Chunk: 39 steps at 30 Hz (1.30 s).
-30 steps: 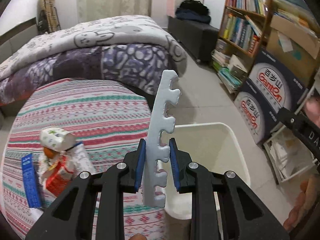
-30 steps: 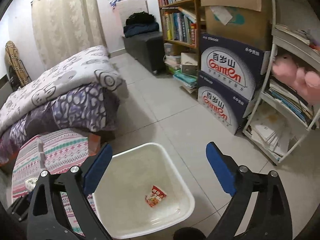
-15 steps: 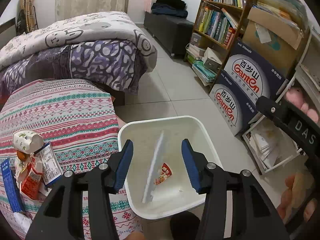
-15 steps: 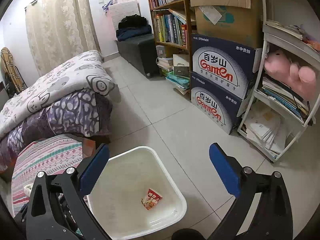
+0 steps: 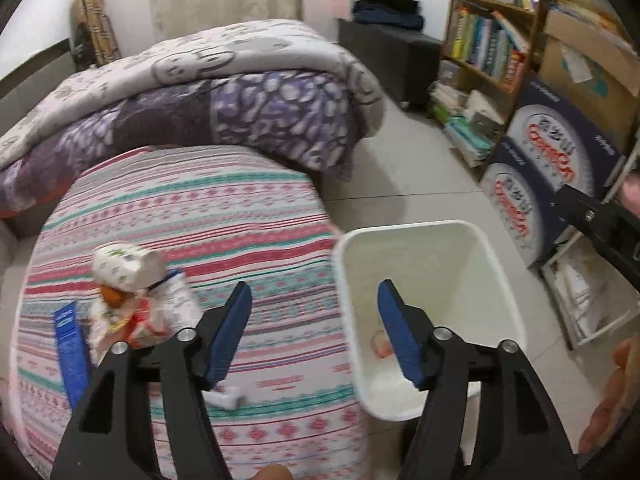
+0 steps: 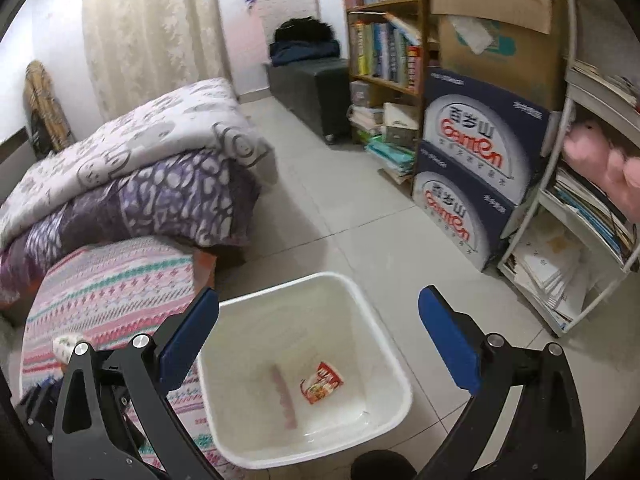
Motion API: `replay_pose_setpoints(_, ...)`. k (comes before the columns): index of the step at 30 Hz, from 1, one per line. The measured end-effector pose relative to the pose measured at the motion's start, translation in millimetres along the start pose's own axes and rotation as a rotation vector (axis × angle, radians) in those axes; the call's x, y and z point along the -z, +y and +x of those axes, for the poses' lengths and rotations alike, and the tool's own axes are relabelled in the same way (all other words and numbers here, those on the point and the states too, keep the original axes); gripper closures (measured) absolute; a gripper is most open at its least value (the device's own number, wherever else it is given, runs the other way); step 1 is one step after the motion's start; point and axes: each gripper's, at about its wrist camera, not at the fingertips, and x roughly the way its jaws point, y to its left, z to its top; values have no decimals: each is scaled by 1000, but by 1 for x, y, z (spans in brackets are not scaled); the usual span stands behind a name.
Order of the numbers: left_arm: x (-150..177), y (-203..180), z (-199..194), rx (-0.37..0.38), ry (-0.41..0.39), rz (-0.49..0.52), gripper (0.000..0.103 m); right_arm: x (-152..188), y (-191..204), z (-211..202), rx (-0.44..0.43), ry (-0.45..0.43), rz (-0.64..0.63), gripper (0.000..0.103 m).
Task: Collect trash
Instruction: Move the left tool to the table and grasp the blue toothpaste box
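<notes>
A white bin (image 6: 376, 364) stands on the floor beside the striped bed; it also shows in the left wrist view (image 5: 496, 276). Inside lie a long pale notched strip (image 6: 283, 396) and a red snack wrapper (image 6: 322, 382). My left gripper (image 5: 314, 332) is open and empty, over the bed's edge left of the bin. On the bed lie a paper cup (image 5: 128, 266), crumpled red-and-white wrappers (image 5: 132, 320), a blue flat pack (image 5: 72, 348) and a small white scrap (image 5: 226, 398). My right gripper (image 6: 320, 344) is open and empty above the bin.
Folded quilts (image 5: 200, 100) lie at the bed's far end. Stacked blue cartons (image 6: 476, 168), a bookshelf (image 6: 384, 48) and a white wire rack (image 6: 580, 240) line the right side. A tiled floor (image 6: 340, 208) lies between the bed and the shelves.
My left gripper opened over the bin and dropped the notched strip into it, then swung back left toward the bed. The right gripper stayed open above the bin.
</notes>
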Motion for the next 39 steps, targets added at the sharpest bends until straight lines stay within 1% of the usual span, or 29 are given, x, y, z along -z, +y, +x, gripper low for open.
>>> replay_pose_setpoints(1, 1, 6, 0, -21, 4, -3, 30, 3, 9, 1, -10, 8, -21, 7)
replay_pose_setpoints(4, 6, 26, 3, -73, 28, -13, 26, 8, 26, 2, -28, 20, -70, 7)
replay_pose_setpoints(11, 18, 75, 13, -192, 114, -42, 22, 24, 68, 1, -83, 59, -170, 7)
replay_pose_setpoints(15, 23, 113, 17, -251, 152, -102, 22, 33, 89, 1, -113, 79, -221, 7)
replay_pose_setpoints(24, 35, 191, 22, -341, 230, -233, 22, 52, 128, 3, -172, 135, -300, 7)
replay_pose_setpoints(27, 42, 213, 28, -350, 274, -281, 22, 62, 143, 4, -201, 160, -337, 7)
replay_pose_setpoints(29, 47, 231, 33, -350, 317, -323, 22, 71, 156, 3, -225, 178, -383, 7)
replay_pose_setpoints(33, 59, 256, 47, -337, 405, -366, 22, 91, 180, -2, -266, 190, -489, 7)
replay_pose_setpoints(36, 68, 268, 57, -310, 461, -400, 22, 105, 199, -8, -324, 200, -580, 7)
replay_pose_setpoints(39, 75, 277, 65, -295, 499, -427, 22, 122, 216, -15, -393, 219, -667, 7)
